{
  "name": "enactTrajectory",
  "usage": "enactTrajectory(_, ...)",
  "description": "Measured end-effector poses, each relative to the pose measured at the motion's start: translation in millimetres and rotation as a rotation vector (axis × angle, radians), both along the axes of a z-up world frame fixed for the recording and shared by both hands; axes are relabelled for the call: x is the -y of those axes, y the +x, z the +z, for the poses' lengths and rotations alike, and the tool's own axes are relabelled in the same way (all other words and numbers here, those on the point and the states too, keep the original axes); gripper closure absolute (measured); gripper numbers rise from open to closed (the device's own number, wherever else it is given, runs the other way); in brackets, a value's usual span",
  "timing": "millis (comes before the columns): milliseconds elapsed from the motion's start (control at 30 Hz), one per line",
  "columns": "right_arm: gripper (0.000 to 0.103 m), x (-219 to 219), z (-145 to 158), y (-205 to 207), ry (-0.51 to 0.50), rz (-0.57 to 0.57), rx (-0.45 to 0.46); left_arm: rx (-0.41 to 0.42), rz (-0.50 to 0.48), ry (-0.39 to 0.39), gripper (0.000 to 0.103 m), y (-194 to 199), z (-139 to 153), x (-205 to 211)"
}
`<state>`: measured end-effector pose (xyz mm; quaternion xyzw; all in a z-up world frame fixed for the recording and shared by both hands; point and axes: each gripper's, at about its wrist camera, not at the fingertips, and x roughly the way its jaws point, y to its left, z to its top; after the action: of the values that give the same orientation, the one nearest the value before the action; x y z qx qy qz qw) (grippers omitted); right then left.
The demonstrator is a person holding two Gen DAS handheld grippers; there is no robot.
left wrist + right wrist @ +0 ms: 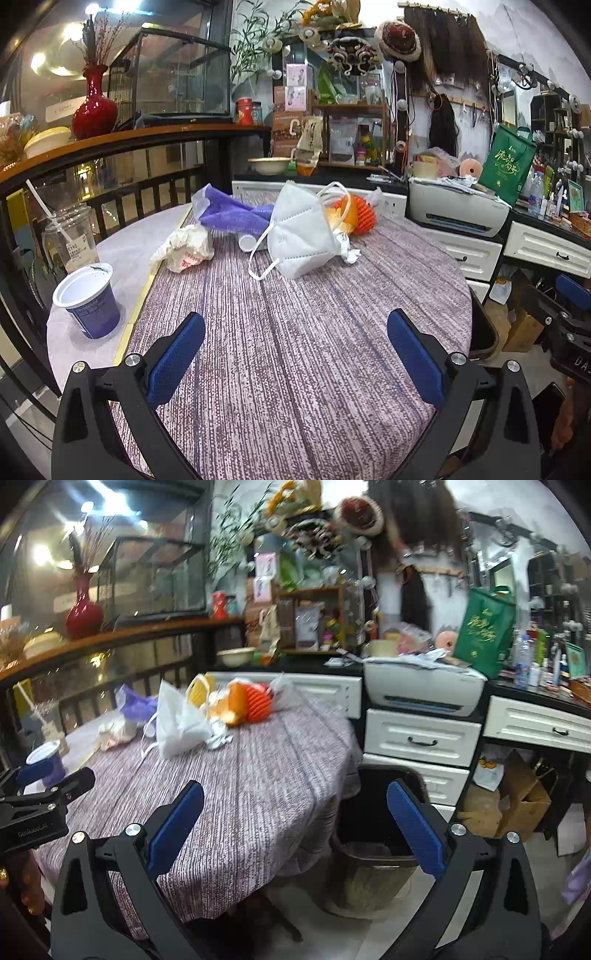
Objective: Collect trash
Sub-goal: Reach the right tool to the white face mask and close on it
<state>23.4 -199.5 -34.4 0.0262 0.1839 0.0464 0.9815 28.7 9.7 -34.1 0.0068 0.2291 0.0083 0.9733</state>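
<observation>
red vase [94, 107] on wooden ledge; printer [458, 212] on counter, green bag [509, 164] behind.

My round table with its purple woven cloth [295, 350] carries a white folded face mask [299, 229], crumpled white paper wrapper [186, 247], purple plastic bag [229, 212] and blue yogurt cup [88, 299]

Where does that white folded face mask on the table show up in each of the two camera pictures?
Left wrist view: white folded face mask sits centre, far side of the table.
Right wrist view: it is left of centre.
Shared landmark: the orange ribbed foam net just right of it.
</observation>
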Motion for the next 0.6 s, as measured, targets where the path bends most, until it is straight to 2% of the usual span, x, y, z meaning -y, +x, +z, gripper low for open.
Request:
enactTrajectory(233, 0.005, -32, 3, 45, -0.100, 0.148, -0.073, -0.075, 0.017, -0.038, 0.005, 14, -1, -21)
enactTrajectory(400, 0.005, -50, 6, 81, -0.059, 0.248, -0.183, -0.103, 0.008, -0.056, 0.005, 21, -1, -28)
enactTrajectory(600, 0.005, -75, 10, 111, -0.095, 0.326, -0.210, -0.120, 0.013, -0.074, 0.005, 25, 1, -34)
